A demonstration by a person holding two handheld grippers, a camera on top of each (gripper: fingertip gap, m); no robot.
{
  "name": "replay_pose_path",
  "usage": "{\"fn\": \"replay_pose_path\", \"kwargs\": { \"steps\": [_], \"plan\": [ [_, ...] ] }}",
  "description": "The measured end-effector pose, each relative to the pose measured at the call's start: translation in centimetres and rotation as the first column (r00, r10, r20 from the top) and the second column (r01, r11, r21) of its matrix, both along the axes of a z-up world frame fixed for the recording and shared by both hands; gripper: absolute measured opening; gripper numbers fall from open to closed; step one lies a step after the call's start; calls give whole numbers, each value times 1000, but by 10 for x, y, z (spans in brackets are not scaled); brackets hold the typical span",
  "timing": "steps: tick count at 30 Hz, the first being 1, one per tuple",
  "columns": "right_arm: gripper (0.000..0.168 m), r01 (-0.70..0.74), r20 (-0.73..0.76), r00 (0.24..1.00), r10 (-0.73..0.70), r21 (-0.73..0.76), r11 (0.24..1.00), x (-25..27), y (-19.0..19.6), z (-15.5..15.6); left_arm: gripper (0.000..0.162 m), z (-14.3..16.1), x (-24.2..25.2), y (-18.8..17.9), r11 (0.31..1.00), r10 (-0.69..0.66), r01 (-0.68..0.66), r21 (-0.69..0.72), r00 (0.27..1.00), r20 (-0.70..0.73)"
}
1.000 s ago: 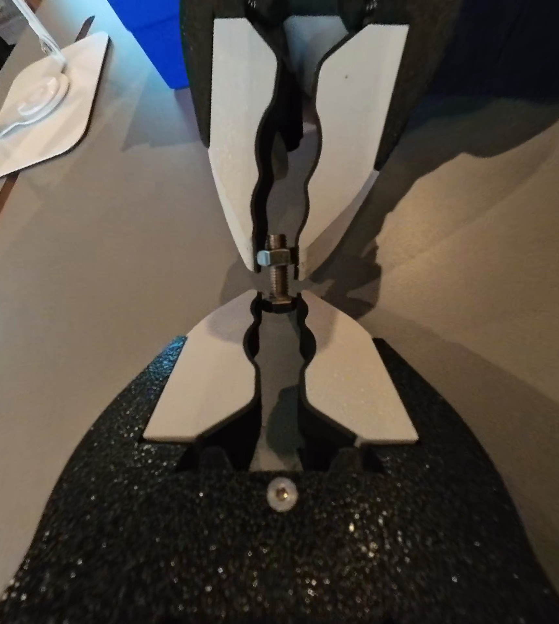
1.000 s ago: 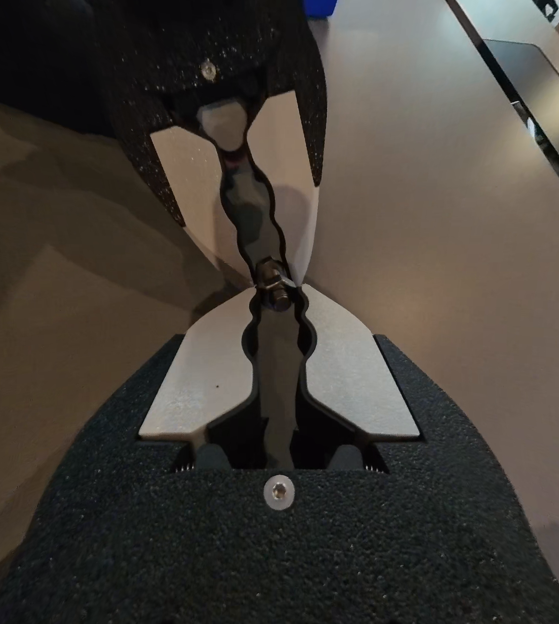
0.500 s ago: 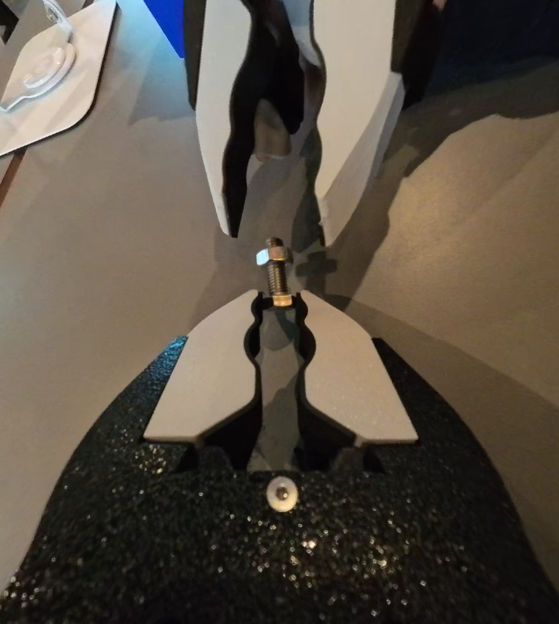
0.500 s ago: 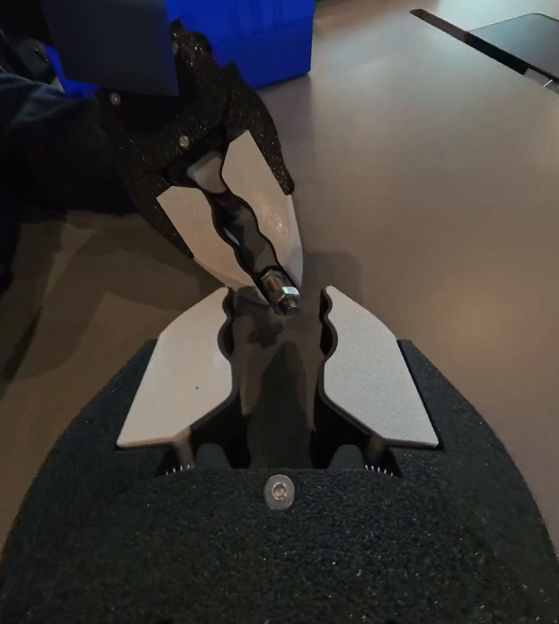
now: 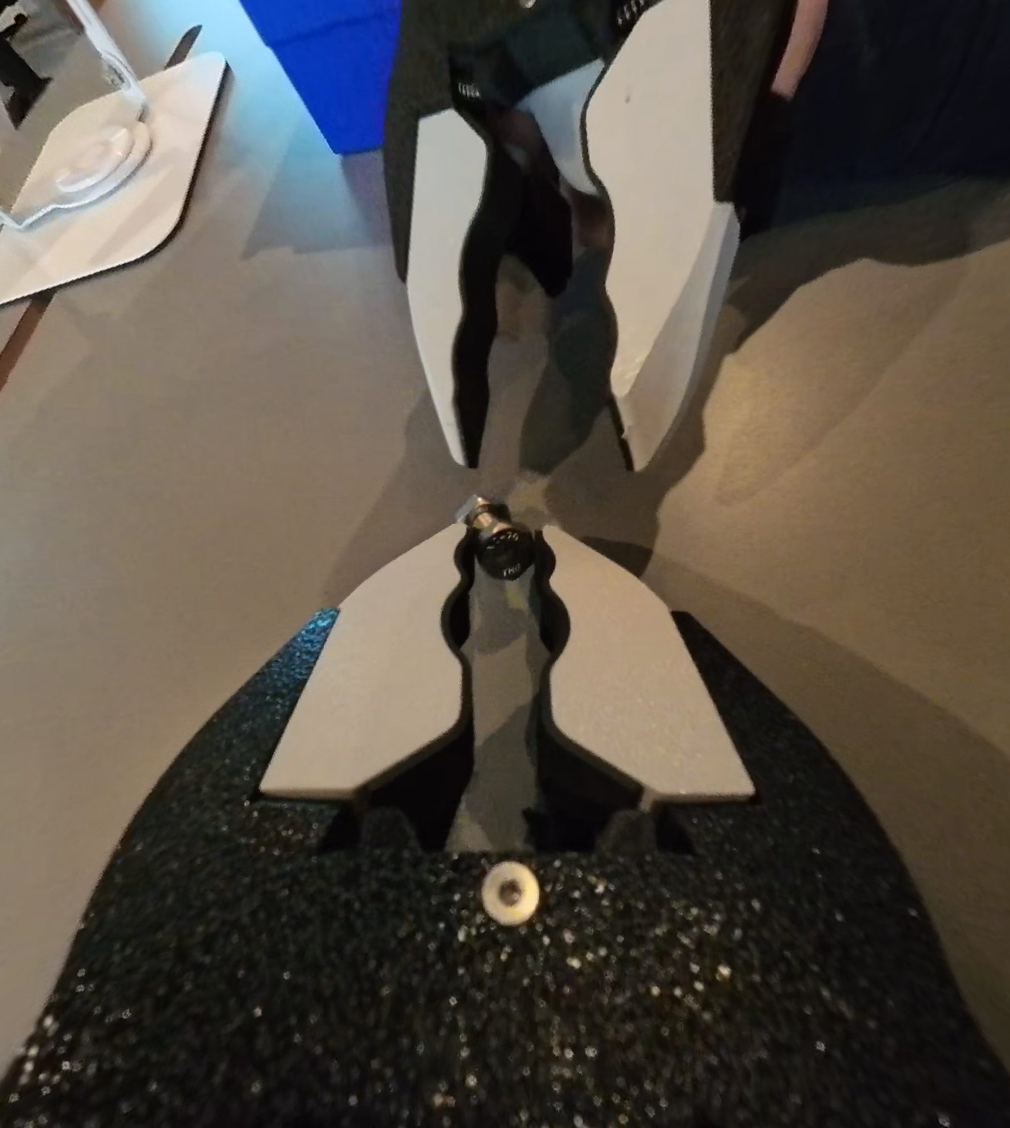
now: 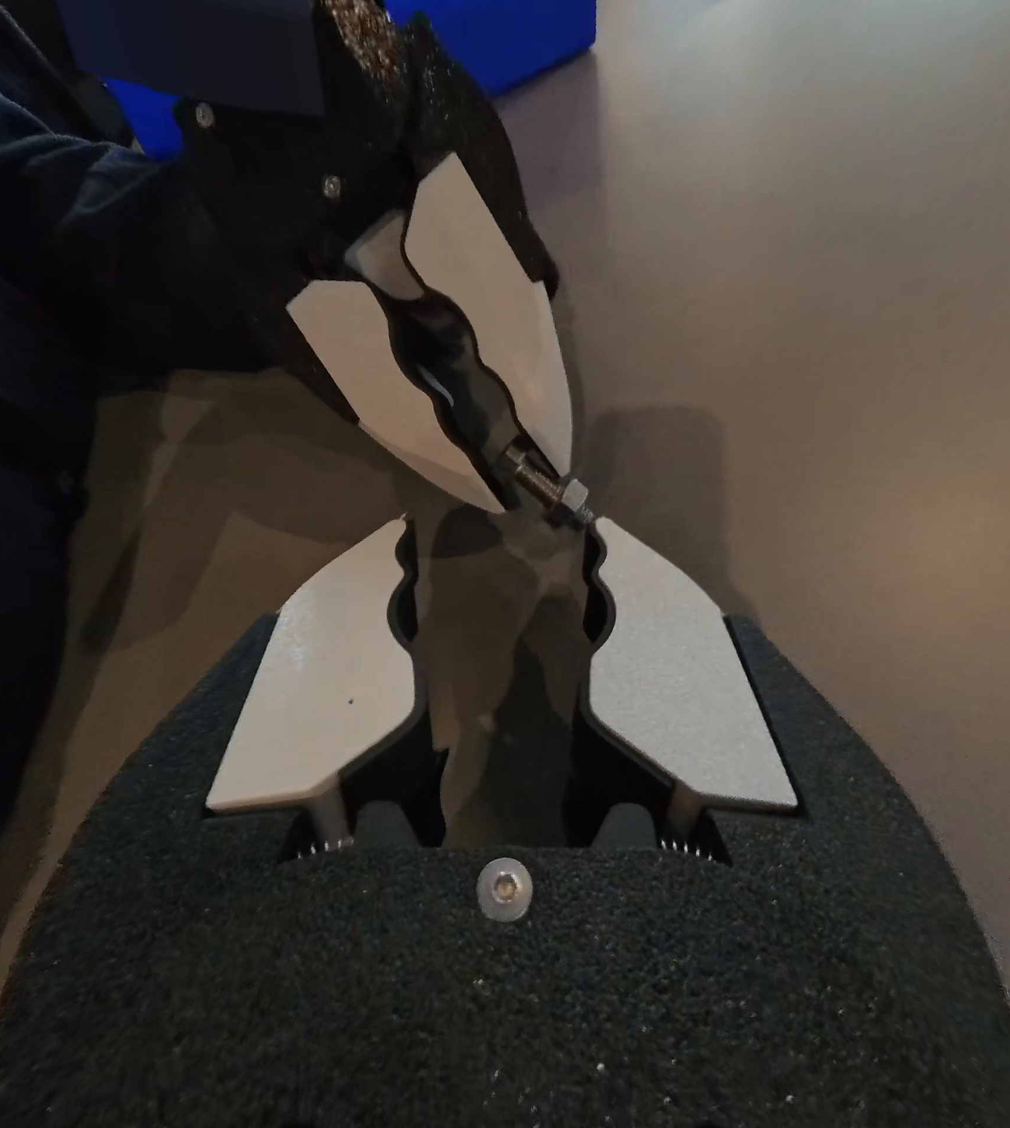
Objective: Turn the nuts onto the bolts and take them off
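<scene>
In the left wrist view my left gripper (image 5: 501, 540) is shut on the dark head of a steel bolt (image 5: 502, 552). The bolt points away, with a hex nut (image 5: 478, 506) threaded near its far end. My right gripper (image 5: 548, 461) faces it from above, open and empty, its tips just short of the nut. In the right wrist view my right gripper (image 6: 499, 524) is open. The left gripper (image 6: 520, 482) comes in from the upper left with the bolt (image 6: 536, 476). The nut (image 6: 572, 497) sits just beyond my right finger (image 6: 642, 610); I cannot tell whether they touch.
A grey table (image 5: 154, 427) lies under both grippers. A blue bin (image 5: 331, 73) stands at the back and also shows in the right wrist view (image 6: 490, 43). A white base plate with a clear stand (image 5: 99, 177) is at the far left. A dark sleeve (image 6: 32, 244) fills the left. My two grippers' fingertips are within a few centimetres of each other.
My right gripper has let go of the nut, opened wide and drawn back a little. The left gripper still holds the bolt, which now tilts toward the right gripper's right finger.
</scene>
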State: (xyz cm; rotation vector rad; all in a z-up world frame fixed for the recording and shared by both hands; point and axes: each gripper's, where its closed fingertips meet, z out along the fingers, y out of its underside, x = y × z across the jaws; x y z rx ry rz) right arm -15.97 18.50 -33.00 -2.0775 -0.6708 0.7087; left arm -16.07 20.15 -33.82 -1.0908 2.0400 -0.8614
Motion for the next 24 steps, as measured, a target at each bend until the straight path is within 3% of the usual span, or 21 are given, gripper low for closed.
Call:
{"fn": "replay_pose_path", "kwargs": {
  "steps": [1, 10, 18, 24],
  "plan": [
    [51, -1, -6, 1000, 1, -6, 1000, 0, -1, 0, 17, 1, 0, 0, 1000, 1, -1, -8, 1000, 5],
    [50, -17, 29, 999, 18, -32, 999, -4, -3, -6, 17, 15, -6, -11, 993, -105, 109, -41, 990, 97],
    [37, -115, -204, 972, 115, 13, 993, -24, -11, 21, 17, 48, -21, -29, 929, -253, 312, -197, 928, 273],
    [26, -142, -302, 942, 148, 42, 989, -31, -14, 35, 17, 48, -24, -34, 918, -287, 346, -196, 918, 274]
  ]
}}
